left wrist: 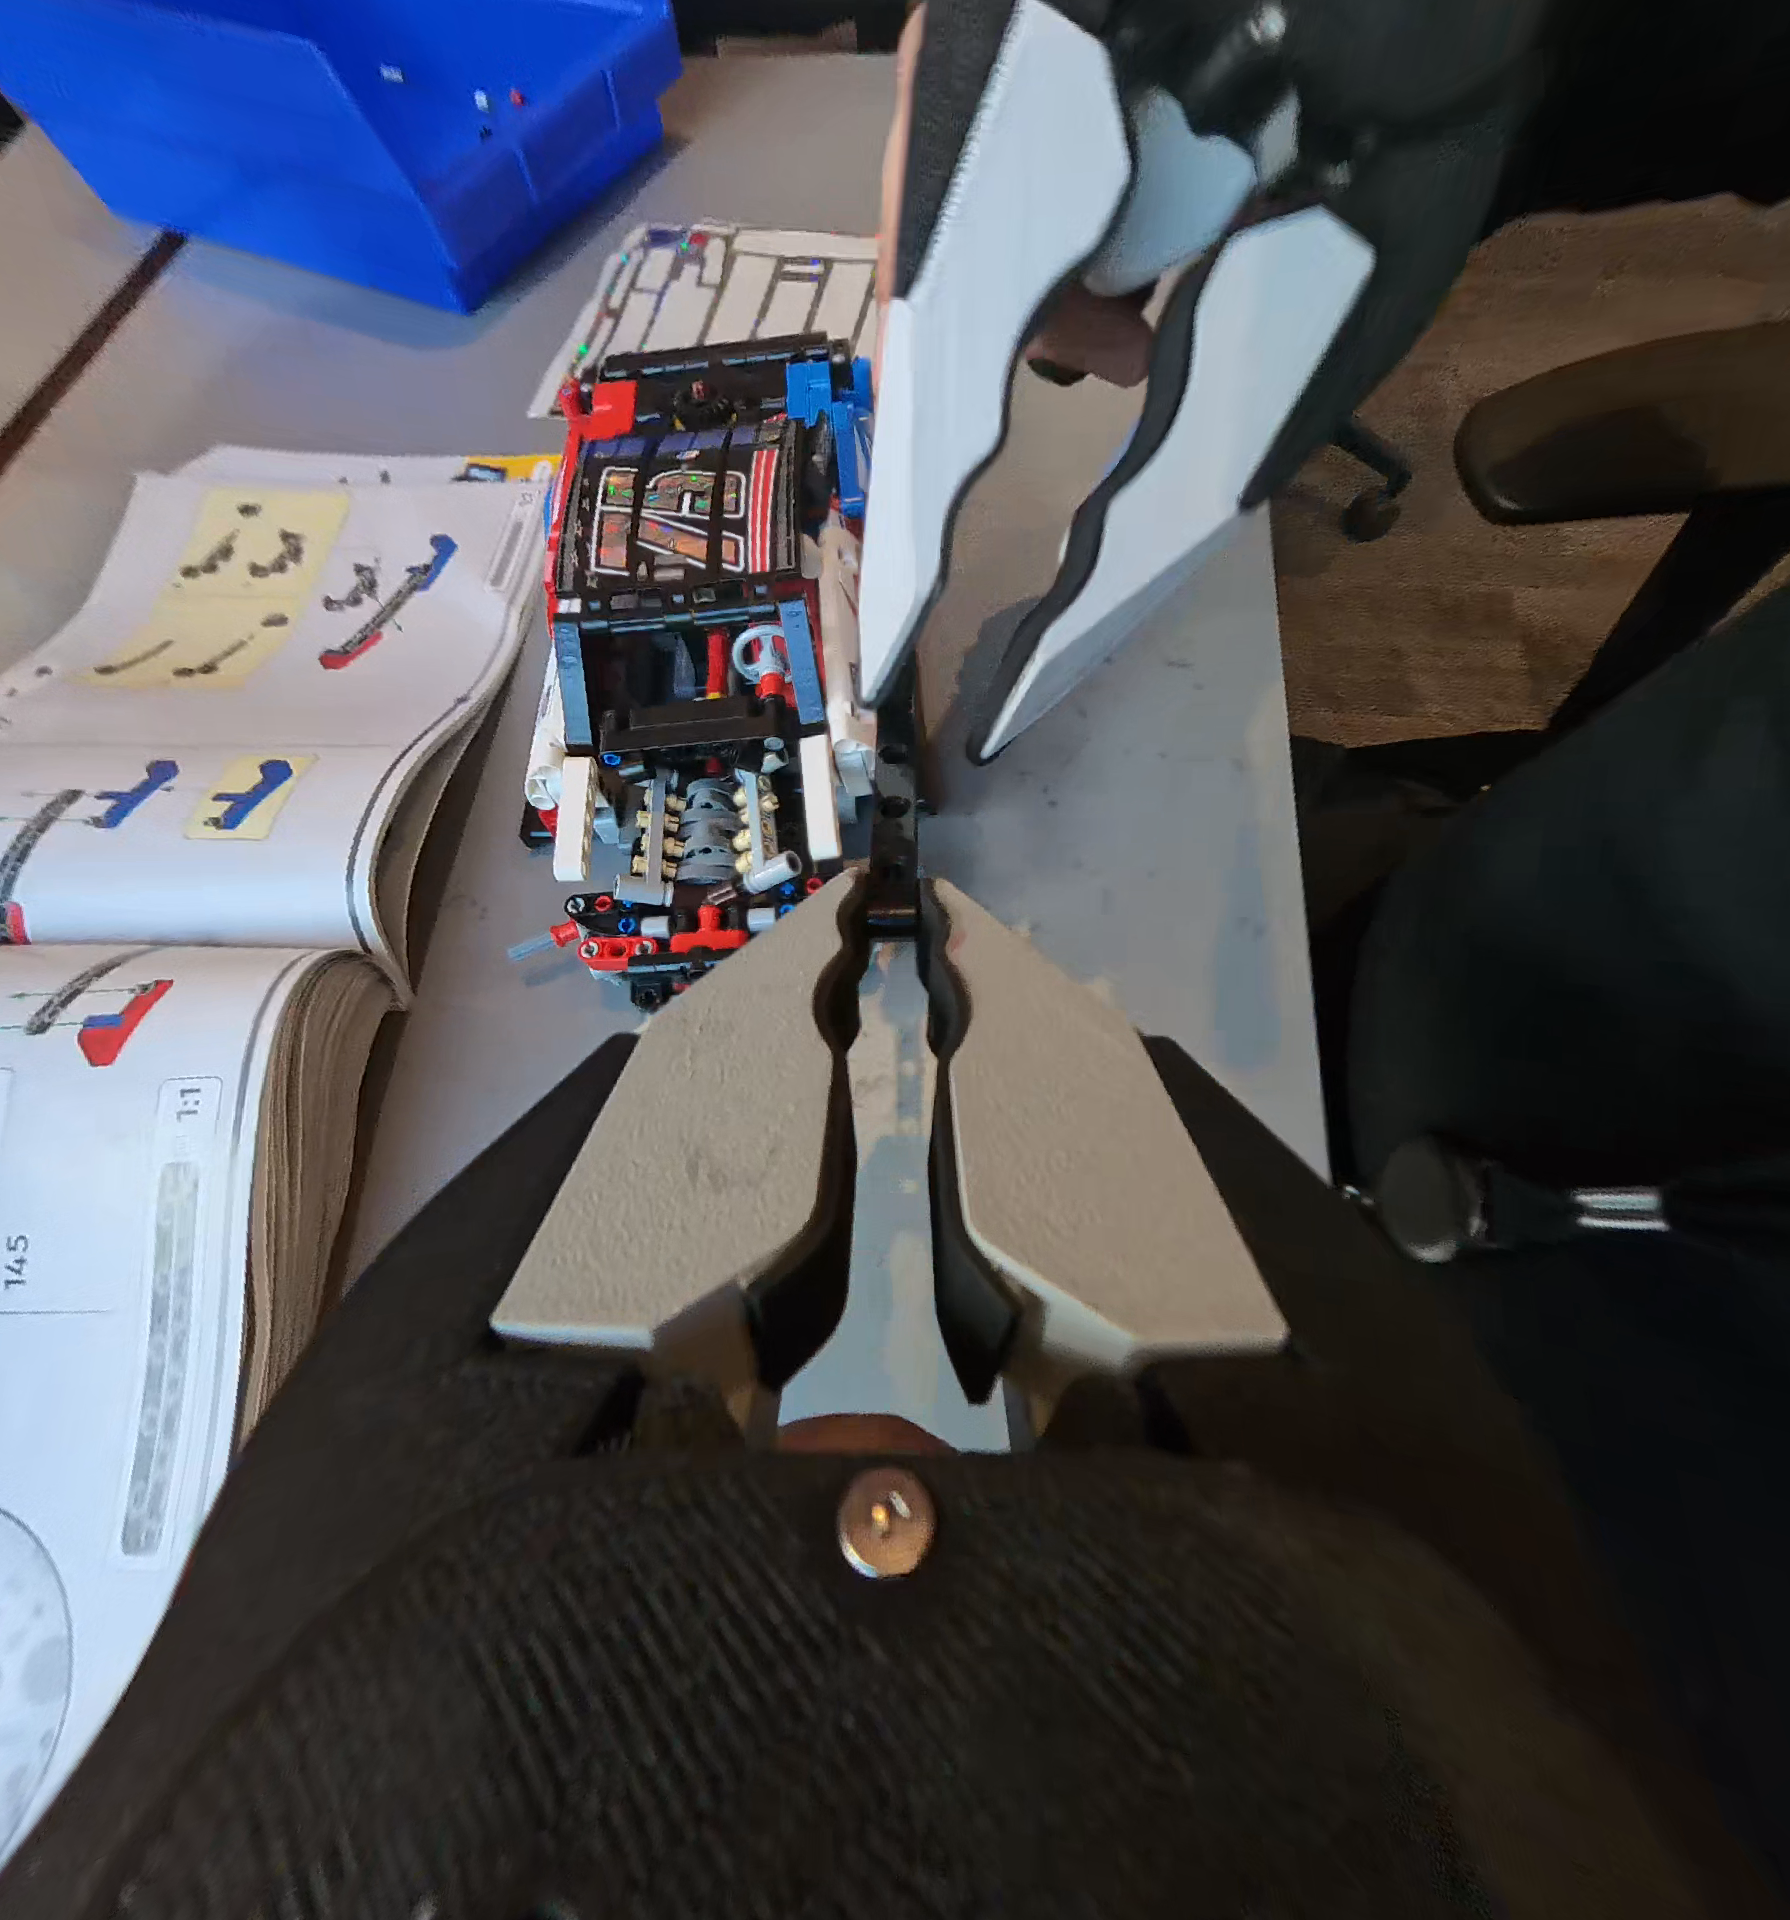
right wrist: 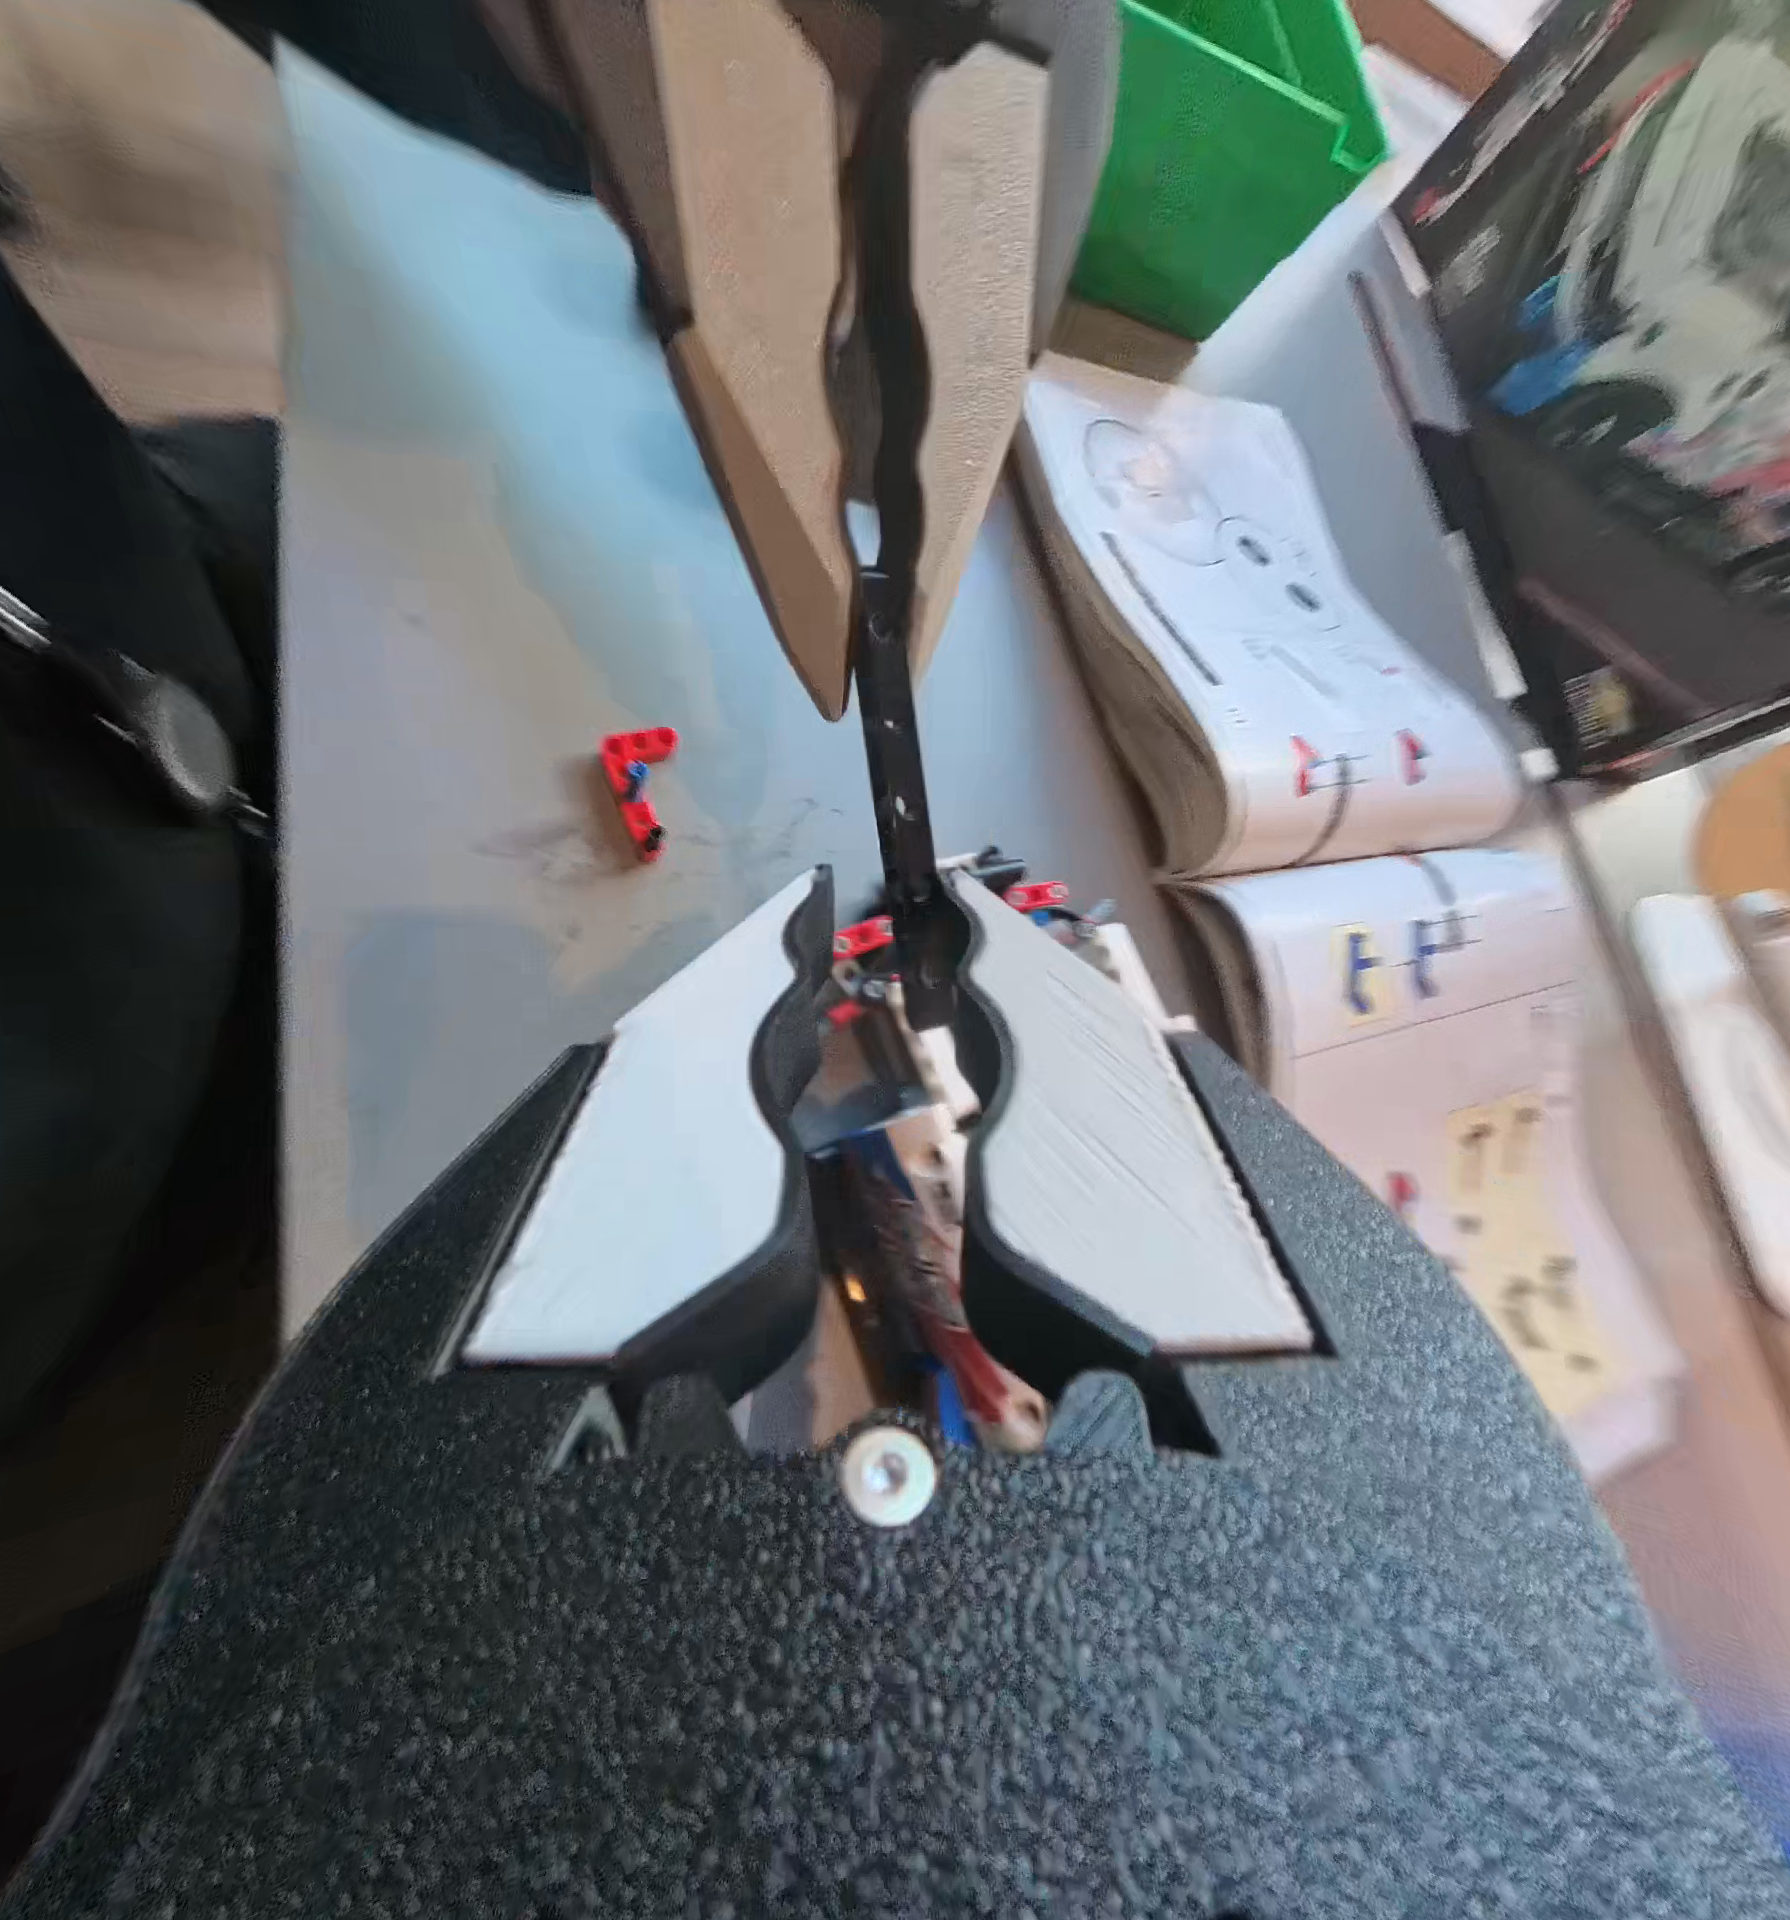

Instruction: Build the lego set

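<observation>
Lego car: 1, plus 1 black beam (left gripper clamps it).

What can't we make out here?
- Right wrist view: most of the red, black and white lego car hides behind the right claw.
- Left wrist view: the long black lego beam's far end sits behind the right claw; a grip there is unclear.
- Right wrist view: the dark printed cardboard box is motion-blurred.
</observation>
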Demonstrator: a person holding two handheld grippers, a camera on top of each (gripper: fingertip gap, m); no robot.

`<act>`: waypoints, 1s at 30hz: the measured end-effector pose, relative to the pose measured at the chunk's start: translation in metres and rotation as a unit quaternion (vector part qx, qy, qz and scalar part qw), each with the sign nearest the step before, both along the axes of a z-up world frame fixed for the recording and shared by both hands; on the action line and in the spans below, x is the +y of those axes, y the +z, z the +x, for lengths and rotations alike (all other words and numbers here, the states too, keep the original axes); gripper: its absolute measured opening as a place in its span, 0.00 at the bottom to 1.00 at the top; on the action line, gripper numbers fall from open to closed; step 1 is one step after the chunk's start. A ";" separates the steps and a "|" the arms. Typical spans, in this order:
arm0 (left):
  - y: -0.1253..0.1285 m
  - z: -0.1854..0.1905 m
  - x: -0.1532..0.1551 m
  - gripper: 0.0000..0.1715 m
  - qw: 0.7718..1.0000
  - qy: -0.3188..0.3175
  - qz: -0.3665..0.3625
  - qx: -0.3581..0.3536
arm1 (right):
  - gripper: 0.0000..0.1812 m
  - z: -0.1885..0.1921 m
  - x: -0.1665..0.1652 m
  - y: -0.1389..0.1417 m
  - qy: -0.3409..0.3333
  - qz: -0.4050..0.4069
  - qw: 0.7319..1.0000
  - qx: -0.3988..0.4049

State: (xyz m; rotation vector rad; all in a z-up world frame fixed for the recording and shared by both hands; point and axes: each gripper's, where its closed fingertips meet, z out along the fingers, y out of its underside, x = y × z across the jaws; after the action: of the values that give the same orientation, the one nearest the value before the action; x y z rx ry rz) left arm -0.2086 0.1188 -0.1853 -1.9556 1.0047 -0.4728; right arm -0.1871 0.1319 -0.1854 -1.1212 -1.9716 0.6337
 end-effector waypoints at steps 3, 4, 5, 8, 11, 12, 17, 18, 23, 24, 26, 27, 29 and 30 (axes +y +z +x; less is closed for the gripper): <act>-0.003 0.001 -0.005 0.03 0.998 -0.022 0.053 0.006 | 0.11 0.001 -0.005 0.001 -0.002 -0.110 0.994 -0.025; -0.005 0.001 -0.005 0.03 0.998 -0.026 0.061 0.013 | 0.11 0.000 -0.003 0.003 -0.005 -0.130 0.991 -0.031; -0.010 0.001 -0.003 0.03 0.998 -0.027 0.045 0.028 | 0.12 -0.001 -0.001 0.005 -0.004 -0.152 0.988 -0.038; 0.001 0.008 0.004 0.03 0.997 -0.047 0.051 0.046 | 0.15 -0.003 0.008 0.011 0.000 -0.206 0.977 -0.054; 0.010 0.013 0.004 0.02 0.988 -0.074 0.108 0.077 | 0.15 0.003 0.002 0.006 0.024 -0.262 0.959 -0.102; 0.012 0.014 0.003 0.02 0.986 -0.084 0.125 0.072 | 0.14 0.002 -0.001 0.005 0.030 -0.274 0.955 -0.107; 0.014 0.013 -0.004 0.02 0.980 -0.102 0.167 0.037 | 0.06 0.002 -0.018 0.010 0.058 -0.323 0.938 -0.108; 0.016 0.014 -0.006 0.02 0.979 -0.106 0.174 0.028 | 0.06 0.001 -0.020 0.012 0.059 -0.330 0.936 -0.105; 0.006 0.012 -0.005 0.03 0.988 -0.075 0.131 0.020 | 0.05 0.003 -0.019 0.005 0.043 -0.259 0.960 -0.094; 0.000 0.011 -0.005 0.03 0.992 -0.068 0.103 0.014 | 0.05 0.005 -0.017 0.002 0.039 -0.234 0.967 -0.096; -0.008 0.005 -0.007 0.09 0.997 -0.048 0.057 -0.005 | 0.05 0.008 -0.015 -0.003 0.031 -0.181 0.979 -0.090; -0.013 0.001 -0.009 0.12 0.999 -0.037 0.029 -0.016 | 0.05 0.011 -0.014 -0.006 0.027 -0.153 0.984 -0.088; -0.030 -0.011 -0.018 0.19 0.998 -0.012 -0.064 -0.025 | 0.05 0.016 -0.009 -0.013 0.021 -0.074 0.994 -0.078; -0.041 -0.018 -0.024 0.22 0.993 0.005 -0.119 -0.020 | 0.05 0.019 -0.006 -0.019 0.015 -0.030 0.996 -0.077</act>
State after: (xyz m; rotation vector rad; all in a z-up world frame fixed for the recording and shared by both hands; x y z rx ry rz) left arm -0.2270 0.0944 -0.2264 -2.1503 0.9474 -0.6486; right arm -0.1680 0.1263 -0.2039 -1.2103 -2.1163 0.6433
